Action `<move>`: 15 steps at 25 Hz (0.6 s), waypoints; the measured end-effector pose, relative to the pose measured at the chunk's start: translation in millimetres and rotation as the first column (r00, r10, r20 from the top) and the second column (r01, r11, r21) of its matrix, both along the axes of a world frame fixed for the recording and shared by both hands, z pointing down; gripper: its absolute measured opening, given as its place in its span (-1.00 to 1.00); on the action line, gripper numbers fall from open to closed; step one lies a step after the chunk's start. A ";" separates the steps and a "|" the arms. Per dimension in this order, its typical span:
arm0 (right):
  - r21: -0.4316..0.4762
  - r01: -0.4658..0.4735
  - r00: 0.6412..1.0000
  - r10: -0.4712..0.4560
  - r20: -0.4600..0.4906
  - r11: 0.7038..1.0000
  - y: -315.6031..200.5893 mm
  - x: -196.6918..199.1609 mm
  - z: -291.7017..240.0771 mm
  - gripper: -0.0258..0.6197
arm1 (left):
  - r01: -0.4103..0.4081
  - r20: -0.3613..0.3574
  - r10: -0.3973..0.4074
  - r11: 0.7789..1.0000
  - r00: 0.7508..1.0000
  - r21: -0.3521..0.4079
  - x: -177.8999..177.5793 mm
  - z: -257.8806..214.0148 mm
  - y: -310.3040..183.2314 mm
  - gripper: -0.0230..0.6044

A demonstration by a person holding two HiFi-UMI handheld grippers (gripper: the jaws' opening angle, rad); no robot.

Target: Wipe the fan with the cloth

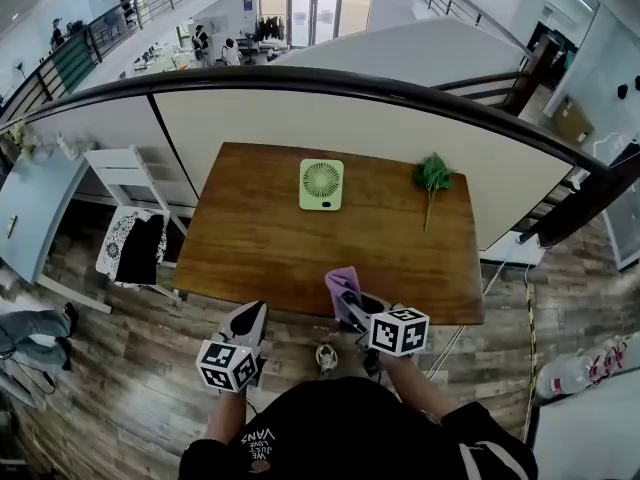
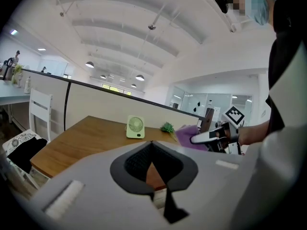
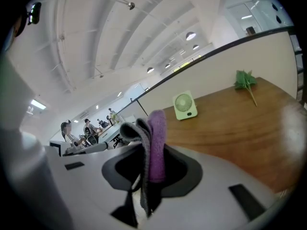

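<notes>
Jaws pinching folded purple cloth (right gripper), left gripper closed, square green fan

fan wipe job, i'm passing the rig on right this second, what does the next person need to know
Left gripper: shut, empty, just short of the near edge of the wooden table.
Right gripper: shut on the purple cloth, which sticks up from its jaws, at the near edge.
Fan: upright at the far middle of the table, nothing touching it. A green sprig lies far right.
Done: cloth is in hand.
Left: carry the cloth across and wipe the fan; the left gripper could probably steady it.
</notes>
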State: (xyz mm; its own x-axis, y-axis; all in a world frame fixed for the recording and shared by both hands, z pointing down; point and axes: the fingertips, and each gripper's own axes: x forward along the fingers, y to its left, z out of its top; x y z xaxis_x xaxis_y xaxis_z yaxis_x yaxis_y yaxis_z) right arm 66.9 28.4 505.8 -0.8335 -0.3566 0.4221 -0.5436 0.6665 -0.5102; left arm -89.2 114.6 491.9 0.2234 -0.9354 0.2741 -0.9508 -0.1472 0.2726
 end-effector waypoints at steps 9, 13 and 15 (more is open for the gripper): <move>0.009 0.065 0.998 -0.065 -0.009 0.998 -67.0 -6.2 0.9 -0.61 | 0.054 -0.003 -0.054 0.999 0.999 -0.007 -4.7 5.6 -63.1 -0.89; 0.013 0.076 0.997 -0.076 -0.021 0.997 -87.6 -2.7 6.9 -0.61 | 0.053 -0.022 -0.053 0.999 0.998 -0.004 1.0 13.5 -86.1 -0.89; 0.011 0.072 0.997 -0.071 -0.032 0.997 -97.9 0.2 9.2 -0.61 | 0.048 -0.030 -0.048 0.999 0.998 -0.006 2.9 16.2 -95.8 -0.89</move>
